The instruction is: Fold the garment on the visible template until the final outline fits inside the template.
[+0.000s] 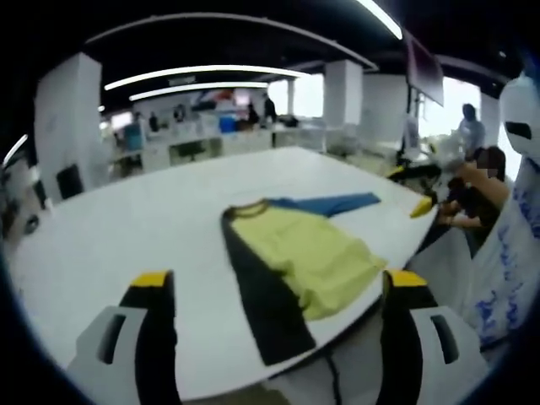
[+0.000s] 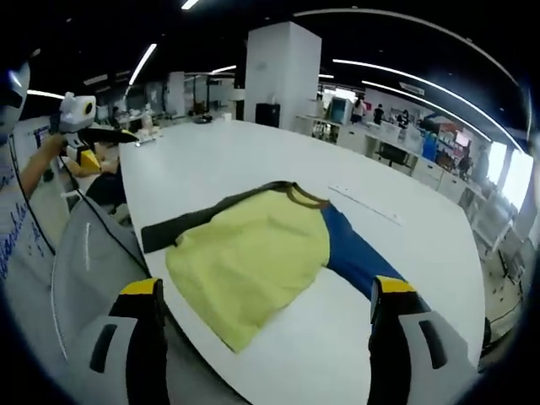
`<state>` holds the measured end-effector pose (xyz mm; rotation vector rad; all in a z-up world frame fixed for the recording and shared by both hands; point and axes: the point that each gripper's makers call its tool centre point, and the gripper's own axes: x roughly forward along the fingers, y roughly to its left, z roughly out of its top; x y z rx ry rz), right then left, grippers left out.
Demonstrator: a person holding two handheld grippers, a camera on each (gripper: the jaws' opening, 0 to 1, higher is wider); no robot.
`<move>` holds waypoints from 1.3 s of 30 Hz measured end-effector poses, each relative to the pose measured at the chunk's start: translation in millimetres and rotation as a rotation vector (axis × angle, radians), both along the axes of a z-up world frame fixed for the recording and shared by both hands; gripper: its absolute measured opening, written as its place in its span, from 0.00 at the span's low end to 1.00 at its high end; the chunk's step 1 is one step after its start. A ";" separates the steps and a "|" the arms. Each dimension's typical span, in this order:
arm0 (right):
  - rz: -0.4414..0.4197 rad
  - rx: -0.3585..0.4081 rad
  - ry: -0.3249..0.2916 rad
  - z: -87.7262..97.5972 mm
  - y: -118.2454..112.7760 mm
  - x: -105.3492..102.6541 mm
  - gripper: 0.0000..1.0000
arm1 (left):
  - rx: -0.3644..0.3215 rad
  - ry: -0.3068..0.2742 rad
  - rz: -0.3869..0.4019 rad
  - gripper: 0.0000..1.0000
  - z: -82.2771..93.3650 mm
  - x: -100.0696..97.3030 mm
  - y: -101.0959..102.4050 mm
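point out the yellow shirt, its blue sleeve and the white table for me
yellow shirt (image 2: 253, 253), right gripper view, middle of the yellow body.
blue sleeve (image 2: 359, 253), right gripper view, mid-length of the sleeve.
white table (image 1: 126, 228), left gripper view, bare top beside the shirt.

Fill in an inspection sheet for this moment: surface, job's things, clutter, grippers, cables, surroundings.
Surface: white table, large, mostly bare.
Job's things: garment, yellow body, one dark sleeve, one blue sleeve, lying flat near the table edge; no template outline can be made out.
Clutter: thin pale strip on the table beyond the garment.
Grippers: left gripper and right gripper, jaws apart, holding nothing.
Cables: nothing seen.
Surroundings: open office, columns, ceiling light strips, people at the table's far side.
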<state>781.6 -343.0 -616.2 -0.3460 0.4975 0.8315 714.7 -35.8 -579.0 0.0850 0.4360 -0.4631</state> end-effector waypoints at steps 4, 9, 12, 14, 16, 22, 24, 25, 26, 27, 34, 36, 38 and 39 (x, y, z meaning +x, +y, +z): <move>-0.006 -0.017 0.002 1.3 3.8 -6.1 1.00 | -0.013 0.000 -0.014 1.00 -1.2 -1.2 2.5; -0.016 -0.023 0.002 4.2 7.9 -11.2 1.00 | -0.018 0.002 -0.029 1.00 -2.2 -1.4 6.6; -0.030 -0.050 0.002 1.6 5.6 -12.2 1.00 | -0.020 0.003 -0.037 1.00 -2.7 -1.5 8.6; -0.040 -0.051 0.001 1.7 5.1 -13.5 1.00 | -0.022 0.007 -0.050 1.00 -3.5 -2.4 8.3; -0.053 -0.047 -0.002 2.4 4.0 -15.8 1.00 | -0.017 0.012 -0.065 1.00 -5.3 -3.4 8.5; -0.093 -0.049 -0.013 3.6 4.1 -21.7 1.00 | -0.008 0.018 -0.099 1.00 -7.1 -4.0 12.6; -0.109 -0.047 -0.010 2.9 3.5 -22.3 1.00 | -0.010 0.018 -0.109 1.00 -7.3 -4.1 13.5; -0.120 -0.054 -0.023 3.5 3.1 -22.8 1.00 | -0.010 0.016 -0.118 1.00 -7.5 -4.2 14.0; -0.125 -0.061 -0.036 4.6 3.2 -22.8 1.00 | -0.011 0.015 -0.121 1.00 -7.8 -4.1 14.8; -0.134 -0.060 -0.039 5.7 4.8 -24.4 1.00 | -0.012 0.013 -0.126 1.00 -8.3 -4.0 16.2; -0.150 -0.052 -0.043 8.3 7.3 -34.6 1.00 | -0.026 -0.010 -0.128 1.00 -10.1 -6.9 25.6; -0.164 -0.039 -0.044 10.9 12.6 -36.3 1.00 | -0.046 -0.016 -0.108 1.00 -12.1 -7.3 28.6; -0.168 -0.043 -0.052 12.2 16.5 -39.2 1.00 | -0.069 -0.014 -0.093 0.99 -15.9 -8.2 30.4; -0.176 -0.047 -0.052 12.3 17.0 -40.3 1.00 | -0.070 -0.014 -0.088 0.98 -18.9 -8.5 31.4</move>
